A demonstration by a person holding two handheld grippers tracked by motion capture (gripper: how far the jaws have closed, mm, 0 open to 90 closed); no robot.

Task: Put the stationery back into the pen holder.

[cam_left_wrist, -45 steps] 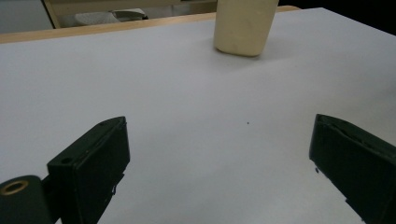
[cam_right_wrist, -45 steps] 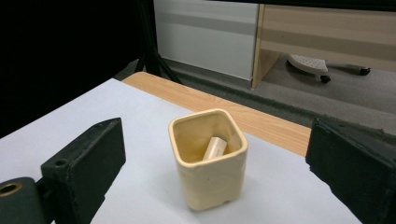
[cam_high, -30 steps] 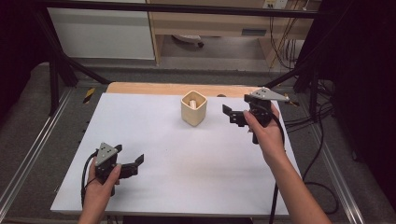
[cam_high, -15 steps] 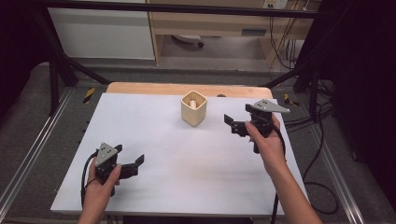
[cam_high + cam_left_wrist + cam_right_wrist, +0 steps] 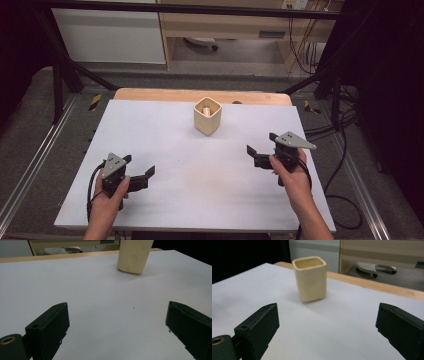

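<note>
A cream square cup point(image 5: 207, 115) stands upright at the back middle of the white table point(image 5: 200, 190), with a small pale object inside it. My left gripper point(image 5: 139, 166) rests near the front left, open, with nothing between its jaws. In the left gripper view the cup point(image 5: 132, 257) stands far ahead, to the right of centre beyond the open gripper point(image 5: 117, 315). My right gripper point(image 5: 261, 143) is held at the right, in front of and to the right of the cup, open and empty. The right gripper view looks over the open gripper point(image 5: 327, 312) at the cup point(image 5: 310, 278) ahead.
A wooden strip point(image 5: 150, 95) runs along the table's back edge. Black frame bars point(image 5: 65, 75) and metal rails flank the table. Cables point(image 5: 345, 200) hang off the right side. A chair base point(image 5: 200, 42) stands on the floor behind.
My right gripper has drawn back from beside the cup toward the person, down the table's right side, still open. The left gripper has stayed put.
</note>
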